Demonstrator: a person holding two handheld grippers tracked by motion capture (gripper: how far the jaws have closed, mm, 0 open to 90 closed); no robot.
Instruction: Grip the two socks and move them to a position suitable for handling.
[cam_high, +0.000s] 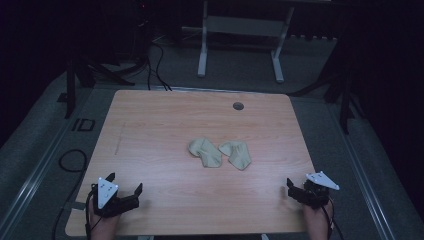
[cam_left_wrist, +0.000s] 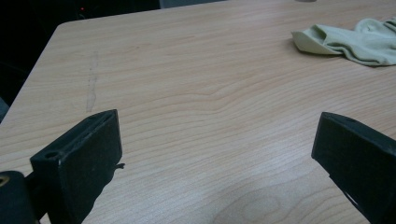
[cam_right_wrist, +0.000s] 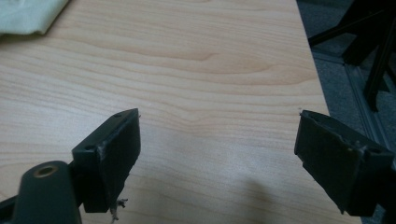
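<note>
Clearly both the left gripper (cam_high: 125, 185) and right gripper (cam_high: 295, 189) gape empty at the frame's bottom, so a careless reach could bunch the centre socks (cam_high: 220, 153) together.

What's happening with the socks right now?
Left gripper open, right gripper open, both empty. Two socks mid-table, untouched. Nothing in the way.

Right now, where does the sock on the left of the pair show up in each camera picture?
High view: the left sock lies near the table's middle, beside the right sock.
Left gripper view: it lies at the upper right edge, far beyond the open left claw.
Right gripper view: a pale sock corner shows at the upper left; which sock, I cannot tell.
Shared landmark: the wooden table.
</note>
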